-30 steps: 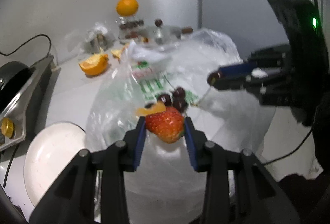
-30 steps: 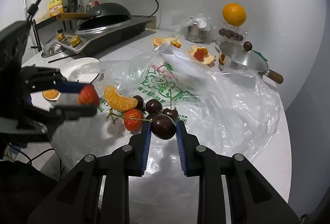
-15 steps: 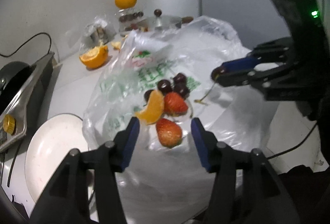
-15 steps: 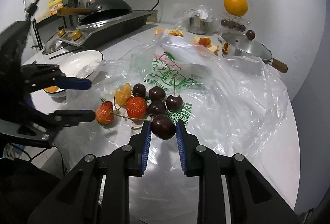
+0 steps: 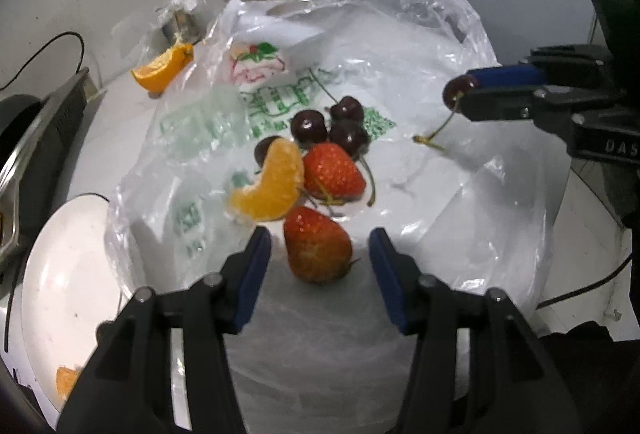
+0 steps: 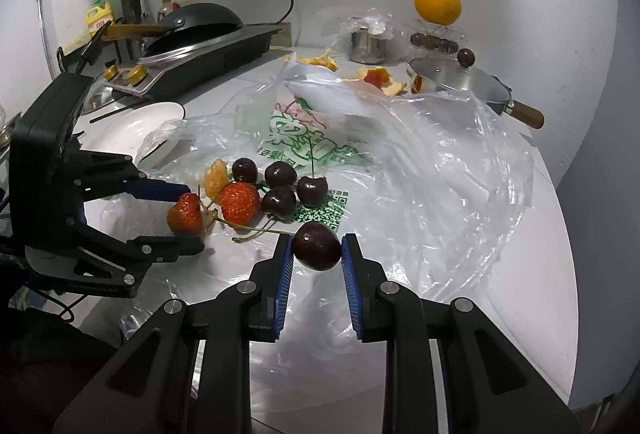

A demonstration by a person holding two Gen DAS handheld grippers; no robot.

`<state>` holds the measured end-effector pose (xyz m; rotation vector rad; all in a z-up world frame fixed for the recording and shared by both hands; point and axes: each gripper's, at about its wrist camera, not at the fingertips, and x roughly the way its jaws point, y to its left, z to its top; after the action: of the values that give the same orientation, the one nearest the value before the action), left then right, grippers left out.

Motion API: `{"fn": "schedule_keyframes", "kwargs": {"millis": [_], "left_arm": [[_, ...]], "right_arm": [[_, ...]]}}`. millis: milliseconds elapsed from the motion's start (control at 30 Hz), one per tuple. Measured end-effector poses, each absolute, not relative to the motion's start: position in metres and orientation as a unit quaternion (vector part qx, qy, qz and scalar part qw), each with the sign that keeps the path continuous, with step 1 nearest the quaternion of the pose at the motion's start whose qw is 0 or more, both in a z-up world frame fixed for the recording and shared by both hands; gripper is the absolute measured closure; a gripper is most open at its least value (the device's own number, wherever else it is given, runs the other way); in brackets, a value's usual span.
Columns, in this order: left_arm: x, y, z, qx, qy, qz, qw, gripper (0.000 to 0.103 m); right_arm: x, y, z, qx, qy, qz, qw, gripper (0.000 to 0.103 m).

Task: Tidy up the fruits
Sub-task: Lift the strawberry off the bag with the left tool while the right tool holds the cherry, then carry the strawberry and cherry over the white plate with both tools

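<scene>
Just let go of the front strawberry (image 5: 317,245): pinched up off the bag a second ago, now lying on the plastic bag (image 5: 420,46) between the pads of the left hand-held gripper (image 5: 320,254), jaws easing back in a touch but not pressing on it. Dropped right next to the orange segment (image 5: 269,187), the other strawberry (image 5: 333,172) and the loose cherries (image 5: 308,125), so looks like the pile is being gathered by kind on the bag, one more berry parked. Left tool dipped down toward the desk and tilted steeply at the fruit. Right hand-held gripper (image 6: 317,254) hardly budged, still clenched on a dark cherry (image 6: 317,246), stem trailing off to the side, held just above the bag near the pile. White plate (image 5: 60,274) off to the left, apart from the pile
</scene>
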<state>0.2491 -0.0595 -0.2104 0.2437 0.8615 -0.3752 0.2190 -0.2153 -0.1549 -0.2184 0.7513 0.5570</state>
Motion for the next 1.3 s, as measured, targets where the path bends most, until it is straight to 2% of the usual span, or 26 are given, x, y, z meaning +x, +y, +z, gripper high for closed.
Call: {"fn": "schedule_keyframes", "kwargs": {"millis": [33,100,700,967,1300], "left_arm": [[0.249,-0.059,-0.211,0.116,0.415,-0.180,0.884,0.054],[0.250,-0.059,-0.213,0.116,0.418,-0.180,0.883,0.070],[0.223,-0.035,-0.161,0.081,0.355,-0.180,0.914,0.070],[0.206,0.000,-0.139,0.056,0.328,-0.158,0.930,0.070],[0.189,0.055,-0.139,0.027,0.320,-0.115,0.940,0.070]], "right_arm": [[0.219,-0.216,-0.155,-0.105,0.361,0.268,0.887,0.077],[0.219,-0.216,-0.155,-0.104,0.360,0.268,0.888,0.077],[0.208,-0.189,-0.124,-0.126,0.324,0.271,0.898,0.077],[0.205,-0.157,-0.112,-0.133,0.310,0.286,0.897,0.077],[0.202,-0.107,-0.108,-0.151,0.307,0.313,0.886,0.077]]}}
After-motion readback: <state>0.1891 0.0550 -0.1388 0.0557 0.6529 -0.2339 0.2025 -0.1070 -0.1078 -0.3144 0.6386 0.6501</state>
